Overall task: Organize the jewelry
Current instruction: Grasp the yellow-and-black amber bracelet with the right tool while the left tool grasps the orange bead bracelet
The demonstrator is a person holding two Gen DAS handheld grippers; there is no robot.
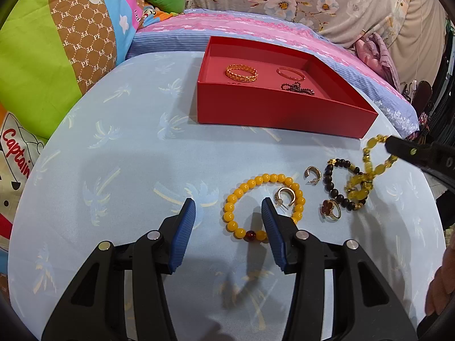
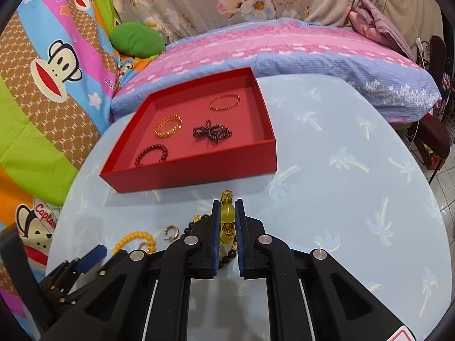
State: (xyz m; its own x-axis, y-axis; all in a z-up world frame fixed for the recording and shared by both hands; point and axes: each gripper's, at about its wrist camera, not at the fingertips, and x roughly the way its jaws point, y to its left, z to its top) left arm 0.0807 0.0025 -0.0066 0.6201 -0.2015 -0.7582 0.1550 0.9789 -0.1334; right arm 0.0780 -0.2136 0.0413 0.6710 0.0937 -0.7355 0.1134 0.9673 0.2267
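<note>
My right gripper point(image 2: 227, 201) is shut on a translucent yellow bead bracelet point(image 2: 227, 211), which hangs lifted just above the table. In the left wrist view that bracelet point(image 1: 366, 176) dangles from the right gripper point(image 1: 389, 142) over a black bead bracelet point(image 1: 330, 182). My left gripper point(image 1: 228, 203) stands open and holds nothing, low over an opaque yellow bead bracelet point(image 1: 266, 177). A red box point(image 1: 273, 113) point(image 2: 199, 170) at the back holds a gold chain bracelet point(image 2: 168, 126), a thin bangle point(image 2: 224, 103), a dark bead strand point(image 2: 212, 132) and a dark red bracelet point(image 2: 152, 155).
Two gold hoop earrings point(image 1: 285, 196) point(image 1: 312, 174) and a ring with a red clover point(image 1: 330, 209) lie on the round pale-blue table point(image 1: 128, 156). Pillows and bedding crowd the table's far and left sides. A hand shows at the right edge.
</note>
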